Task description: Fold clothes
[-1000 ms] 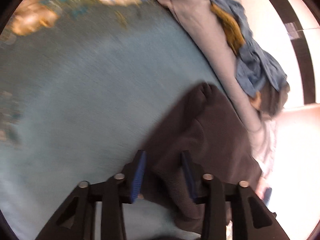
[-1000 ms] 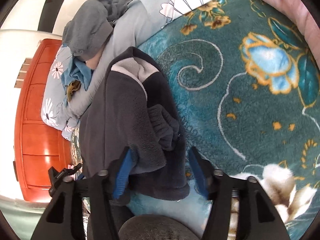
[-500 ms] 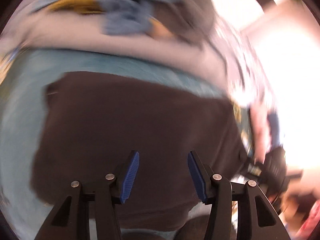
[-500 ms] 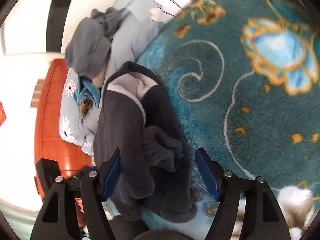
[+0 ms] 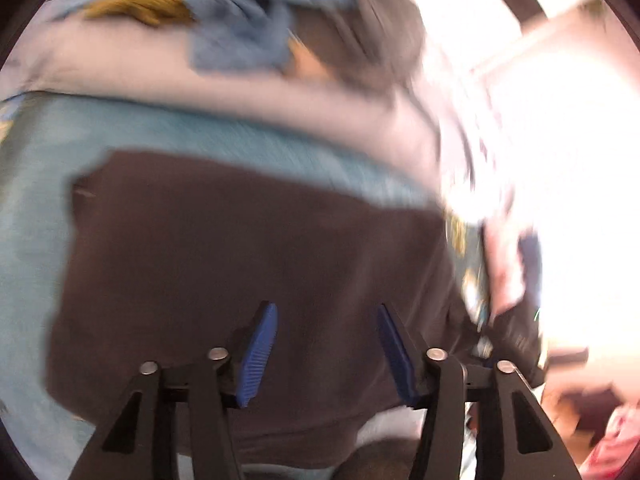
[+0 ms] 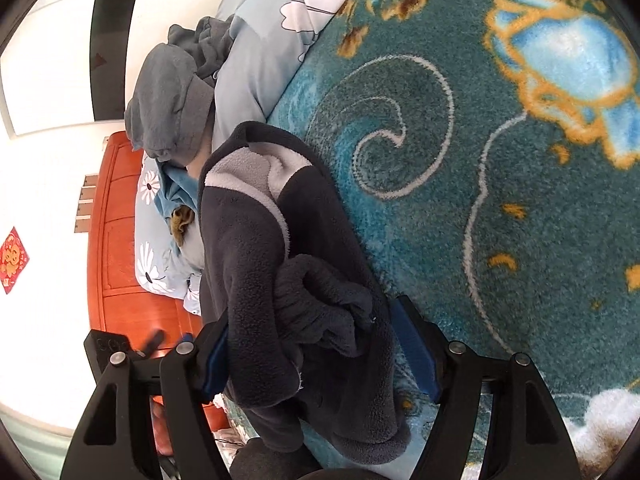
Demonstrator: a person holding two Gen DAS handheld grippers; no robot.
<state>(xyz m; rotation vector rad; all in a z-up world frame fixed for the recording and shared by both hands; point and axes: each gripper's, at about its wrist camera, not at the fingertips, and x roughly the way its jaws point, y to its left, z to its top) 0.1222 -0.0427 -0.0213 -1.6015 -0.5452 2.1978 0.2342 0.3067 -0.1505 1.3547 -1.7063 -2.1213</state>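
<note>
A dark fleece jacket point(image 6: 256, 264) with a pale grey collar lining lies folded on the teal flowered blanket point(image 6: 460, 168), a bunched sleeve on top. My right gripper point(image 6: 316, 356) stands open, low over the jacket's near end. Its blue pads straddle the bundle, and the left pad is partly hidden behind the fleece. The left wrist view is blurred. There the same jacket point(image 5: 248, 264) spreads wide under my left gripper point(image 5: 326, 348), whose jaws are opening with nothing between the blue pads.
Beyond the jacket lie a pale blue flowered quilt point(image 6: 264, 48), a grey garment point(image 6: 168, 96) and a blue garment point(image 6: 176, 192). An orange wooden bed end point(image 6: 120, 248) and a white wall stand to the left. Open blanket stretches to the right.
The left gripper swung from the jacket's edge to over its middle and rolled, and its jaws spread. The right gripper sank closer to the jacket and its jaws widened around it.
</note>
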